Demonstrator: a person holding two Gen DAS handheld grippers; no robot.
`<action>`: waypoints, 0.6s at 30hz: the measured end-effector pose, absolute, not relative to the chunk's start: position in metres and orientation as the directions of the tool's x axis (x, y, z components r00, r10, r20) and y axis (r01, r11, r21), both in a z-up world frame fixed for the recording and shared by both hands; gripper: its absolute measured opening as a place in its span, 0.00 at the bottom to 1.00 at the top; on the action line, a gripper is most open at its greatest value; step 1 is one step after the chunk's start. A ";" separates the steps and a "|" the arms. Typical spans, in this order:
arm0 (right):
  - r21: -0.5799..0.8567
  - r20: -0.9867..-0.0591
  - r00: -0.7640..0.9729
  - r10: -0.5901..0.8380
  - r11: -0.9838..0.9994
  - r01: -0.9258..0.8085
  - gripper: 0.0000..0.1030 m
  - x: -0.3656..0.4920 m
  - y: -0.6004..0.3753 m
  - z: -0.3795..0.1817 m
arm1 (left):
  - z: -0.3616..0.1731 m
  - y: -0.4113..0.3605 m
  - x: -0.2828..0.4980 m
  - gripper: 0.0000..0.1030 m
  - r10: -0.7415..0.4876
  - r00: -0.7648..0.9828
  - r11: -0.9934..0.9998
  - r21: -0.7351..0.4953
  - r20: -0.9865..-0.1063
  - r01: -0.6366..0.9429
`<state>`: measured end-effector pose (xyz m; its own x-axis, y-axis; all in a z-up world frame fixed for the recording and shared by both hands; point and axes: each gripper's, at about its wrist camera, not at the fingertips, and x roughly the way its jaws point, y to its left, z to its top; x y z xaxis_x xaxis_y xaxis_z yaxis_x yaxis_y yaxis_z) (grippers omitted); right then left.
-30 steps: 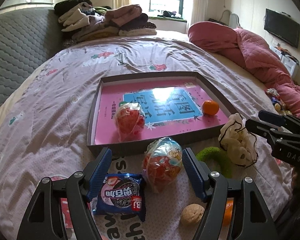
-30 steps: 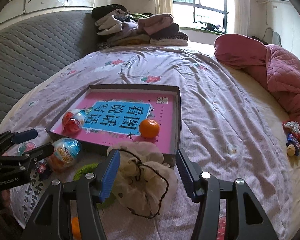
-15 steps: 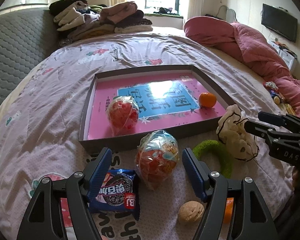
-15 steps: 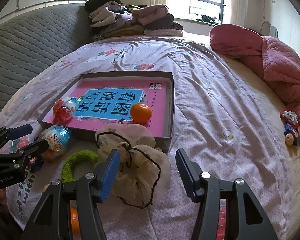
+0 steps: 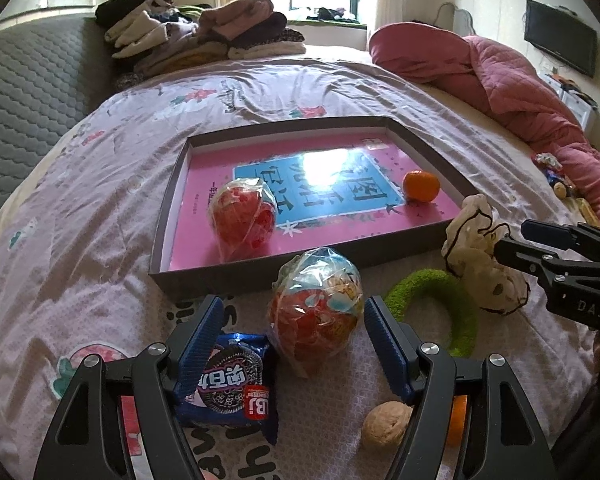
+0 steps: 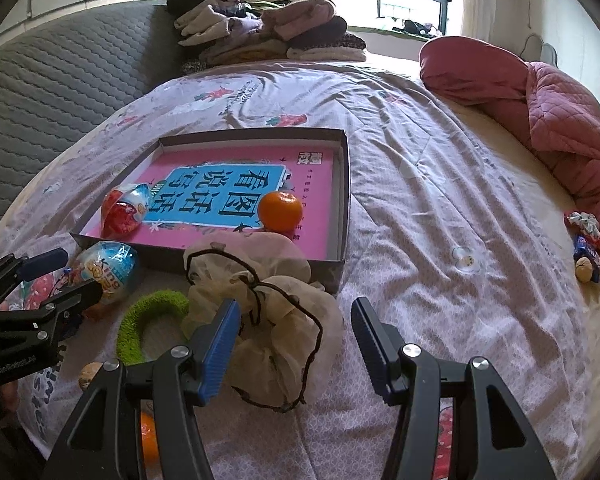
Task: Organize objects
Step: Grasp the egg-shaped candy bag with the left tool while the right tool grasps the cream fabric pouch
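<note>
Both wrist views looked down close over the bed, sharing the tray (image 5: 428,142) (image 6: 342,200) ahead.

tray floor (image 5: 196,216) pink | ring (image 5: 460,320) green | quilt (image 6: 560,120) pink, quilted

Both tongs share one build: black triangular cut-out arms, silver round screws at the joints, ribbed blue pads on the fingers. The left tongs (image 5: 294,342) and right tongs (image 6: 294,346) carry small white lettering on their sides.

Left tongs (image 5: 294,344) open, right tongs (image 6: 296,346) open
</note>
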<state>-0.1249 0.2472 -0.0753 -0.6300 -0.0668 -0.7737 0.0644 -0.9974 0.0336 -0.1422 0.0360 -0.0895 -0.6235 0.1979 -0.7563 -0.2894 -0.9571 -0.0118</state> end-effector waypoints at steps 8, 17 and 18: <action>0.009 -0.797 -0.602 -0.047 -0.998 0.066 0.56 -0.129 0.244 -0.086 | -0.095 0.039 -0.145 0.72 0.193 -0.616 -0.958 -0.011 -0.764 -0.288; 0.022 -0.804 -0.593 -0.040 -0.999 0.038 0.55 -0.135 0.253 -0.092 | -0.102 0.045 -0.148 0.72 0.211 -0.603 -0.952 -0.022 -0.769 -0.305; 0.025 -0.805 -0.592 -0.043 -0.999 0.038 0.55 -0.135 0.254 -0.093 | -0.102 0.045 -0.148 0.72 0.215 -0.602 -0.952 -0.027 -0.769 -0.306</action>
<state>-0.1352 0.2537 -0.0927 -0.5920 -0.0428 -0.8048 0.0381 -0.9990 0.0250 -0.1478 0.0451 -0.1021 -0.6021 0.2147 -0.7690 -0.3055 -0.9518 -0.0266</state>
